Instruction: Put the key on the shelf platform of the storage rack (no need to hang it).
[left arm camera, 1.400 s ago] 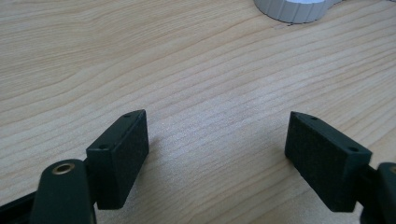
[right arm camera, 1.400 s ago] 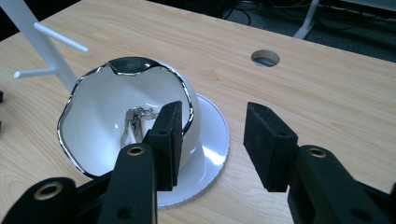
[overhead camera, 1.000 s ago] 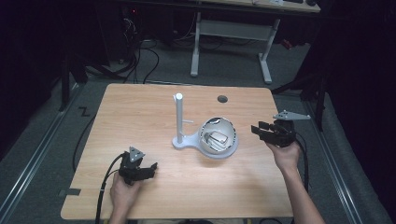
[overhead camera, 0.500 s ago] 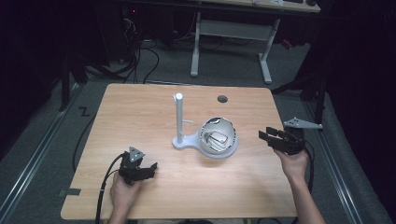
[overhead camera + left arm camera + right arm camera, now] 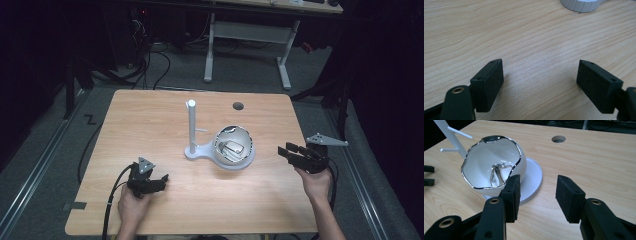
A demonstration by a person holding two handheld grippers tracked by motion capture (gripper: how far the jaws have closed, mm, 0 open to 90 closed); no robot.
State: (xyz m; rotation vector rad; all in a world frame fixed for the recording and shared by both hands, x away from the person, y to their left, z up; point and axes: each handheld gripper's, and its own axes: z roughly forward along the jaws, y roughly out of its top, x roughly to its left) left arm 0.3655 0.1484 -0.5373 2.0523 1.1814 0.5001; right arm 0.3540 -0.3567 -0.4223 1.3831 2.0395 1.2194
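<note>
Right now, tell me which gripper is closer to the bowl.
The right gripper, jaws open toward the egg-shaped bowl. The left gripper sits farther off, near the table's front edge.

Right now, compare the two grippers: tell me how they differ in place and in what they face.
The left gripper sits near the table's front left, while the right gripper hangs at its right edge. The left gripper faces bare wood with the white base farther off; the right gripper faces the white bowl close by. Both are open and hold nothing.
</note>
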